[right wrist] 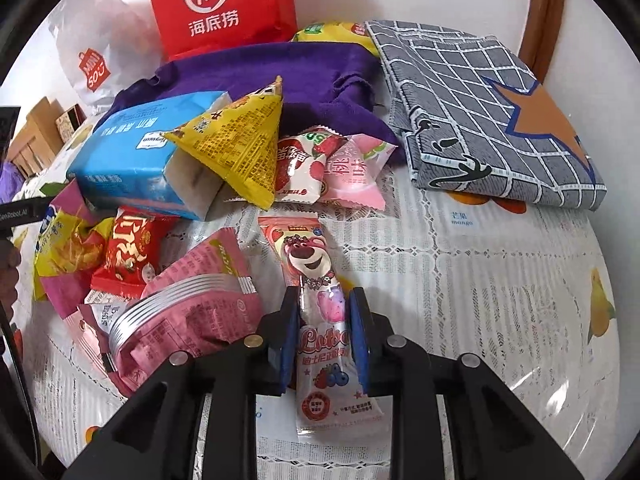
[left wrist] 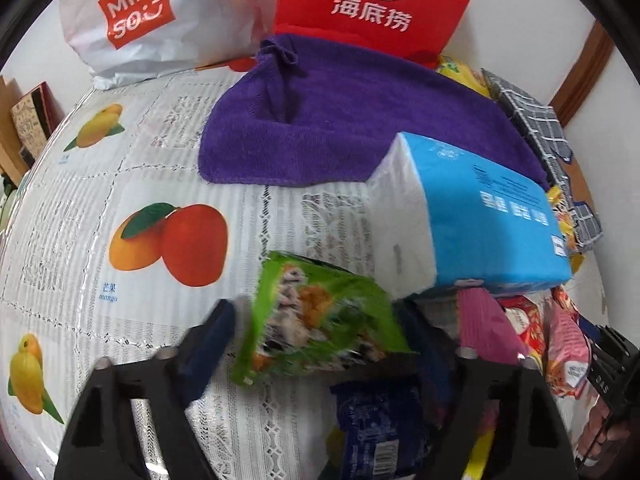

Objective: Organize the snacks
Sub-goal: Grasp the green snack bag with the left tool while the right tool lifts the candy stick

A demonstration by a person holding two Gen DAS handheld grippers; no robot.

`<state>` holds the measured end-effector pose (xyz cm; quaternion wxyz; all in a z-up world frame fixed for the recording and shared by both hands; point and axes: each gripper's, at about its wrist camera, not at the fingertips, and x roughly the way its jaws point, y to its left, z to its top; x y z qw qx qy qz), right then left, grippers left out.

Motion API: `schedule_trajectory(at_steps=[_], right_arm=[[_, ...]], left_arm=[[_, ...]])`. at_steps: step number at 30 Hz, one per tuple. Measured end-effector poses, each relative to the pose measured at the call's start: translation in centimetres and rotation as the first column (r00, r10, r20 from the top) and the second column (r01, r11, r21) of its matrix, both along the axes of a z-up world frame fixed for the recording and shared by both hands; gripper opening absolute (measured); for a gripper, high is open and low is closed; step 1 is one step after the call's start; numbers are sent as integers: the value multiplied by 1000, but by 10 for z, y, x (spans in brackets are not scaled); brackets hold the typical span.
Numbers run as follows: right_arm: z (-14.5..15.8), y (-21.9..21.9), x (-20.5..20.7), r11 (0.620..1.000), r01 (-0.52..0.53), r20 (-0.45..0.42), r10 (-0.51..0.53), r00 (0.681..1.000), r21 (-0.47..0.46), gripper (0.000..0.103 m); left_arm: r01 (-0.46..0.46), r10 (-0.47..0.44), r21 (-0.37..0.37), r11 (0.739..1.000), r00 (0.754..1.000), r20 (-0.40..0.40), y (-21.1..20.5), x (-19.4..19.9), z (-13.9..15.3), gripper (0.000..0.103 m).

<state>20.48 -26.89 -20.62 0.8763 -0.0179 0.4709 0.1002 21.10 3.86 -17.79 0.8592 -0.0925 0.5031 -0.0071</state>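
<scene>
Your right gripper has its blue pads clamped on a long, glossy pink sweet packet printed with a bear, lying flat on the table just ahead of you. Your left gripper holds a crinkly green snack bag between its jaws; the picture is blurred, so you cannot tell whether the pads press it.

Left of the pink packet lies a heap of shiny wrappers: a ribbed pink pouch, a red bag and a yellow one. Beyond them, a soft blue tissue pack leans with a yellow pyramid-shaped packet against it.

The table wears a clear plastic sheet over white lace printed with mangoes. Toward its far edge lie a fuzzy purple towel and a folded grey checked cloth. A red paper bag and a white plastic bag stand against the white wall.
</scene>
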Motion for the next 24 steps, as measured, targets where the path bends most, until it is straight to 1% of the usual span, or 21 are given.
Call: schedule_trajectory(at_steps=[1,4,9,10,11,13,16,21,24], right_arm=[[0,0,0,1000,7,-1,-7,1000,-3,23],[2,-1,-2,1000,24,-4,-24,1000,0,20],[12,-10,-9,997,64,9,-65,998,30,19],[16,-12,-12,997,73,18,-73,997,35,19],[20,-13,-14,996,80,26,-81,996,40,19],[30,-15,-18,994,94,43,-96,994,50,19],[49,-13,-25,993,98,76,-102,992,62,19],[84,-3,-31,994,76,135,-87,987,81,19],[105,2,-30,993,69,158,-84,984,94,19]], left_arm=[[8,-8,-7,1000,1000,1,0,-1,1,66],[2,-2,2,1000,1000,12,4,-7,4,63],[-18,19,-12,1000,999,37,19,-22,16,62],[-28,27,10,1000,997,74,20,-26,19,62],[-31,30,12,999,996,84,21,-31,24,62],[-32,31,18,999,995,94,22,-39,33,62],[-26,25,5,1000,992,123,20,-53,50,62],[-20,21,-10,1000,984,175,14,-70,79,62],[-16,17,-3,1000,979,204,7,-75,94,62]])
